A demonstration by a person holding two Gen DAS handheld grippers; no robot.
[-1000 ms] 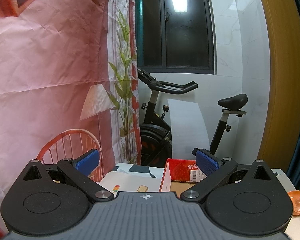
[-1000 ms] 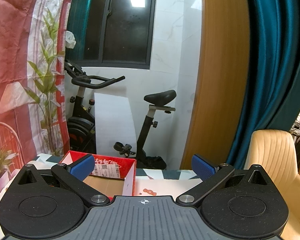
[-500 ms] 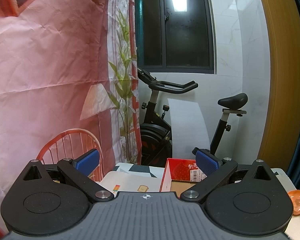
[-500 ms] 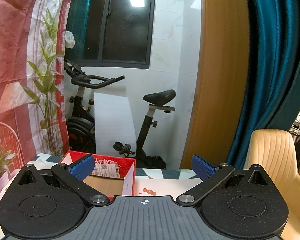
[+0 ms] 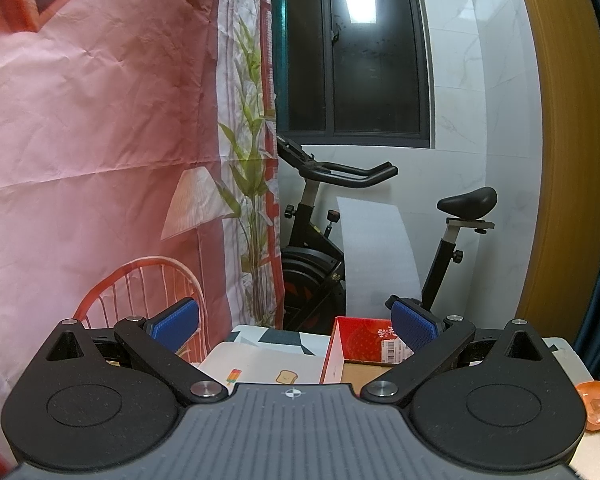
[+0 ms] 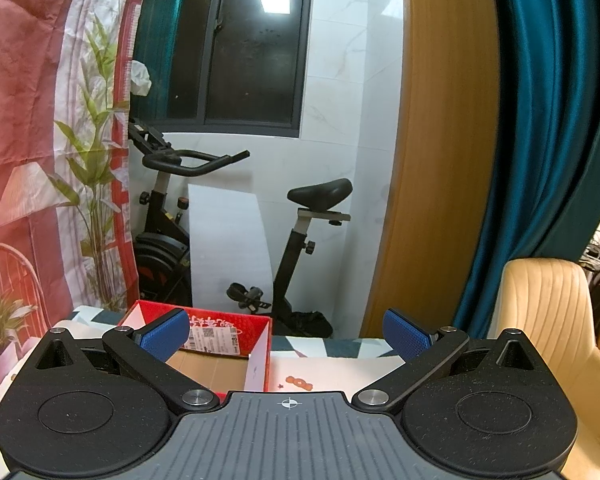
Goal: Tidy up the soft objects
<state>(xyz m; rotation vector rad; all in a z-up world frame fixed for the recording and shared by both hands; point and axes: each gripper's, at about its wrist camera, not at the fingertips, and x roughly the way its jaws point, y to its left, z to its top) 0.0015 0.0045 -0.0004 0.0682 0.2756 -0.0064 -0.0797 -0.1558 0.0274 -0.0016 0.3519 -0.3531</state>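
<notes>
Left hand-held gripper point(image 5: 296, 326) hangs wide open, gripping nothing. Right hand-held gripper point(image 6: 286, 332) too, spread and bare, red box point(image 6: 256, 364) just ahead on the desk point(image 6: 340, 372).

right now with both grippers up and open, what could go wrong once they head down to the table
No soft object shows in either view, so the left gripper and right gripper, both open and holding nothing, would descend blind.

The red box lies right under the right gripper's left finger; a drop could clip its wall.

The orange dish sits near the table edge and could get nudged off.
</notes>
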